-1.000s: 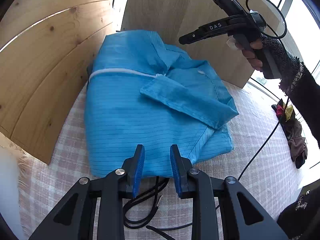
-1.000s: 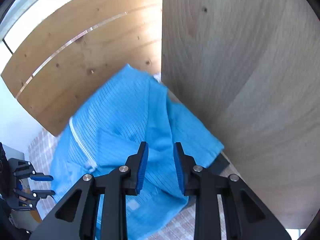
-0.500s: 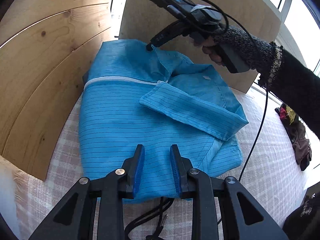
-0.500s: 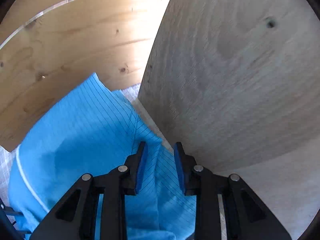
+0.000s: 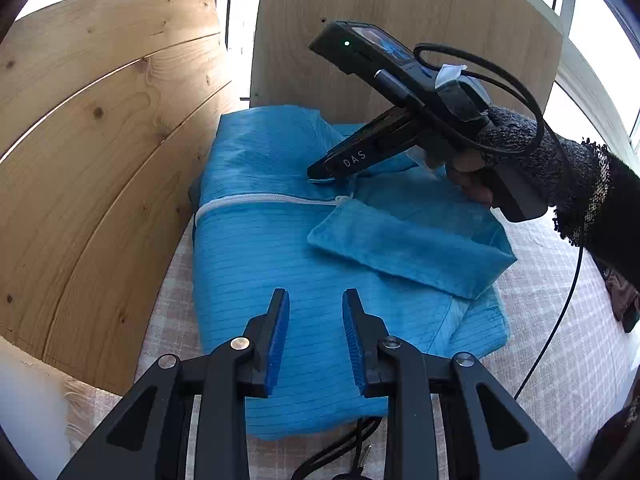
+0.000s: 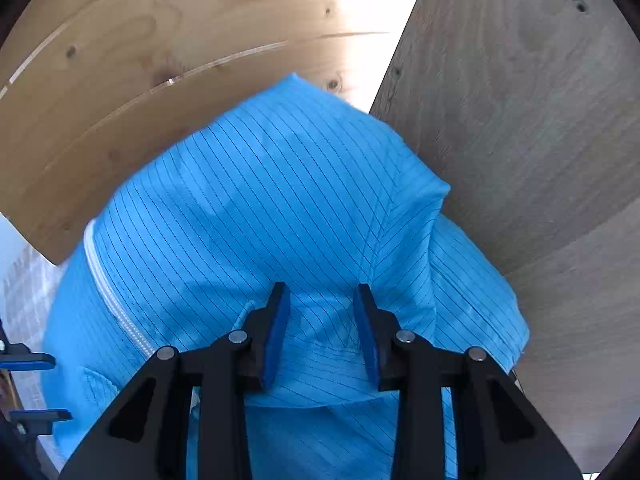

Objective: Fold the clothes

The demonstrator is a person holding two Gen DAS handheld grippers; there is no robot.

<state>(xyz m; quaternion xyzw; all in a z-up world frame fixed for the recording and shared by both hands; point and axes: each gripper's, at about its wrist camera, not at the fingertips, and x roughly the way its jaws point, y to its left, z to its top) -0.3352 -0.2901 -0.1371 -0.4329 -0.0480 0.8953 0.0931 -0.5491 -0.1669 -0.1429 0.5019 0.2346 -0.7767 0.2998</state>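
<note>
A blue pinstriped garment (image 5: 280,260) lies folded on a checked cloth (image 5: 560,360), with its white zipper (image 5: 264,200) running across and a sleeve (image 5: 400,248) folded over the top. My left gripper (image 5: 314,336) hovers open over the near hem, nothing between its fingers. A hand in a dark knit sleeve holds my right gripper (image 5: 318,174), whose tips rest on the fabric at the zipper's end. In the right wrist view the right gripper (image 6: 322,320) stands open over the garment (image 6: 260,200), with cloth below the gap. The left gripper (image 6: 34,387) shows at the left edge.
A pine board (image 5: 100,160) walls the left side and a grey-brown board (image 5: 400,20) the back, boxing in the garment. Black cables (image 5: 340,448) lie just before the near hem. A dark heap of clothes (image 5: 622,296) sits at the right edge.
The right gripper came down from the air by the back board, swept past the far corner and settled on the garment near the zipper's end. The left gripper advanced over the near hem.
</note>
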